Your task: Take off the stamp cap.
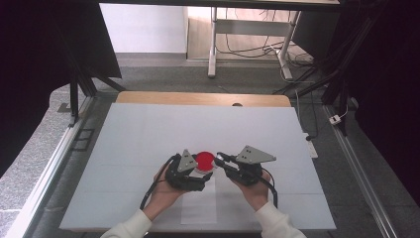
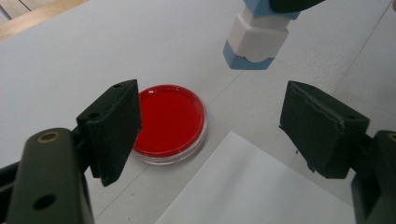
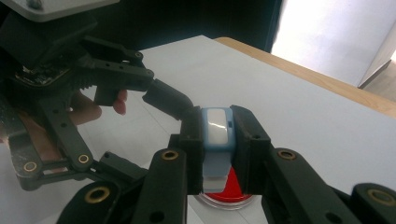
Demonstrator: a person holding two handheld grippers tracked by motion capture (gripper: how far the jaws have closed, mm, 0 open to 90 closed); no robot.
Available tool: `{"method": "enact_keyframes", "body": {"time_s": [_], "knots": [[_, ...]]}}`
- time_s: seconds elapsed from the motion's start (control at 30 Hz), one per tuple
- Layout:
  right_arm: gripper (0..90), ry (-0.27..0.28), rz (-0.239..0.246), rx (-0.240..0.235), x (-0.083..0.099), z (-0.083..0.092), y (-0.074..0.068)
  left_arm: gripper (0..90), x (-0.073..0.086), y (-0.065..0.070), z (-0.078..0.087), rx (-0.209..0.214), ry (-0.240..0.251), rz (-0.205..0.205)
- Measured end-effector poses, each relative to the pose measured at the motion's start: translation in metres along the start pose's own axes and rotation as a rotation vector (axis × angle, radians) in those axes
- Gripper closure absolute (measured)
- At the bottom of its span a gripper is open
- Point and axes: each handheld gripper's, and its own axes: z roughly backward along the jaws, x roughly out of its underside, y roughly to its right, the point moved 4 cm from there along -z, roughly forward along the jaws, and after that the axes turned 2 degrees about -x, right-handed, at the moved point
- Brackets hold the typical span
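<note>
A round clear dish filled with red (image 1: pixel 204 159) lies on the white table top between my two grippers. In the left gripper view the red dish (image 2: pixel 170 122) sits just beside the left jaw, and my left gripper (image 2: pixel 217 116) stands open with bare table between its jaws. My right gripper (image 3: pixel 217 126) is shut on a small blue and white block (image 3: pixel 216 140), held a little above the red dish (image 3: pixel 229 190). The same block (image 2: pixel 256 42) hangs at the top of the left gripper view. From above, the left gripper (image 1: pixel 204 174) and right gripper (image 1: pixel 220 158) flank the dish.
A white paper sheet (image 2: pixel 252 186) lies on the table top (image 1: pixel 148 134) just in front of the dish. A wooden edge (image 1: pixel 198 97) runs along the far side. Black frames and cables stand beyond the table.
</note>
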Motion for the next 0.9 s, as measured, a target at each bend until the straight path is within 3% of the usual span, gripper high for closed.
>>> {"method": "enact_keyframes", "body": {"time_s": [0.43,0.9], "knots": [[74.8,0.005,-0.01,-0.006,0.001,-0.003,-0.002,22.5,-0.006,0.007,-0.01,0.002,0.008,-0.01],[74.8,0.013,-0.017,-0.004,0.001,-0.004,-0.002,29.5,-0.009,0.011,-0.016,0.002,0.015,-0.038]]}}
